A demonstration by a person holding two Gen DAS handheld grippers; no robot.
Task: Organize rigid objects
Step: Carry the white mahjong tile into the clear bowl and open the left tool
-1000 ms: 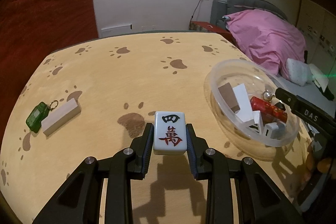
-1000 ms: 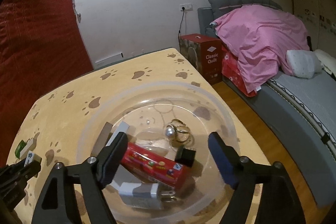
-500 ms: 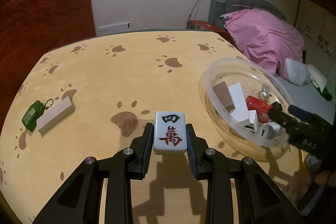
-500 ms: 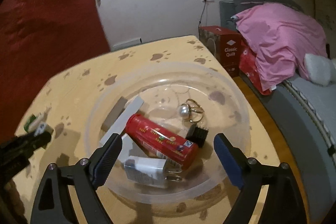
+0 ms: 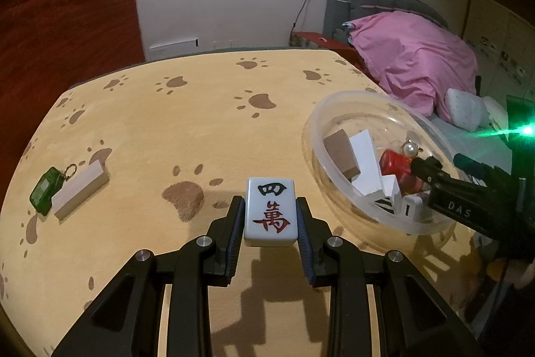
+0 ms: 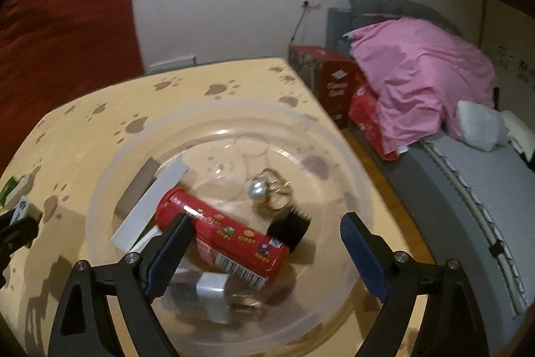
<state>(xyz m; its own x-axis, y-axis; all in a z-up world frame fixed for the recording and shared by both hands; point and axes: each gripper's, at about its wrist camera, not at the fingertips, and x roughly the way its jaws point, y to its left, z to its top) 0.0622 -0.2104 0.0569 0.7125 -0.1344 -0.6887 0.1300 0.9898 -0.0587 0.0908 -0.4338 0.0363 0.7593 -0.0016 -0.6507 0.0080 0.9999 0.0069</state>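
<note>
The left gripper (image 5: 271, 219) was clamped on the mahjong tile (image 5: 271, 211), pads tight against its two long sides, face up, long axis running straight out along the fingers. It sat low over the table (image 5: 167, 129), not in the bowl (image 5: 334, 109). And there was the relation that mattered: from the left gripper, the bowl lay off to the right and a little ahead, near but clear of the tile. The carry, by my reading, had to go rightward and up over the near rim.

Over the bowl hung the right gripper (image 6: 264, 240), jaws just widened and standing well apart, nothing between the pads. Below it lay the red tube (image 6: 227, 240), slanting from upper left to lower right, with a black comb-like piece (image 6: 291, 228) at its far end and a pearl ring (image 6: 264, 189) beyond. So the right one was nearer the bowl but empty; the left one had the load.

Risk? The right gripper sat on the bowl's right side, so the left had the open near-left rim to aim for.

Far left, a green keychain (image 5: 46, 191) and a white block (image 5: 80, 189) lay touching, still to be collected.
</note>
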